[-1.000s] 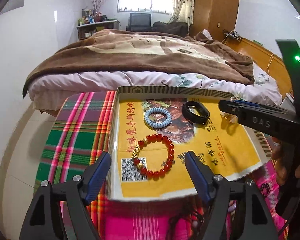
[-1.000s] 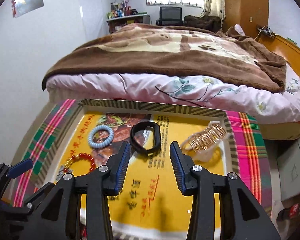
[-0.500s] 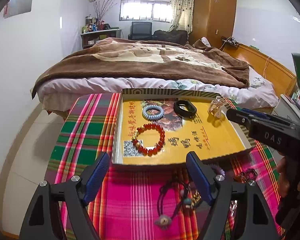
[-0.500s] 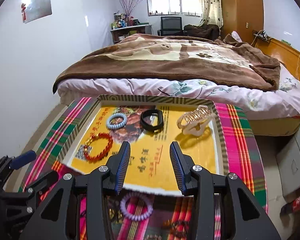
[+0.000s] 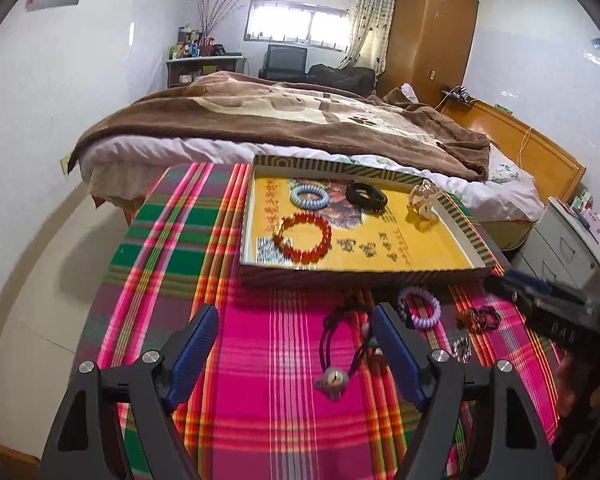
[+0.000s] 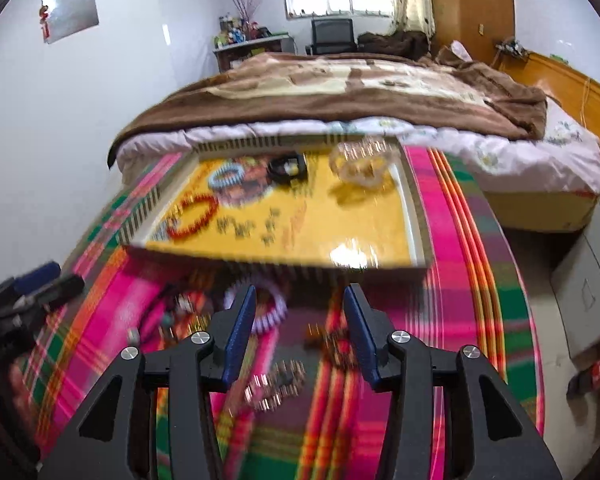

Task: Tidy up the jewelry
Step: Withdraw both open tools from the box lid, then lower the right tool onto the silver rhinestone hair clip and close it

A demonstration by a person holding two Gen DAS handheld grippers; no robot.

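A: Looking along the left gripper point(image 5: 292, 344) — hanging above the plaid cloth point(image 5: 172, 248), jaws standing wide, gripping nothing.

B: And lying where, the jewelry?

A: Sitting in the yellow tray point(image 5: 436, 256) at twelve o'clock: red bead bracelet point(image 5: 302, 238) nearest, pale blue coil band point(image 5: 310, 197) behind it, black band point(image 5: 366, 196) at one o'clock of that, clear-and-gold hair claw point(image 5: 422, 200) over by the tray's three o'clock wall.

B: Still waiting on the cloth?

A: Lying loose at the tray's six o'clock: dark cord necklace point(image 5: 340, 344) with a round pendant between the left fingertips, lilac coil band point(image 5: 420, 308) just at two o'clock of the right-hand finger, small dark beaded piece point(image 5: 480, 316) further toward three.

B: Doing what, the right gripper point(image 6: 300, 320)?

A: Hovering over that same loose pile, jaws having just been spreading, clasping nothing. Blurring badly there; only guessing at the small metallic bits point(image 6: 276, 388) below.
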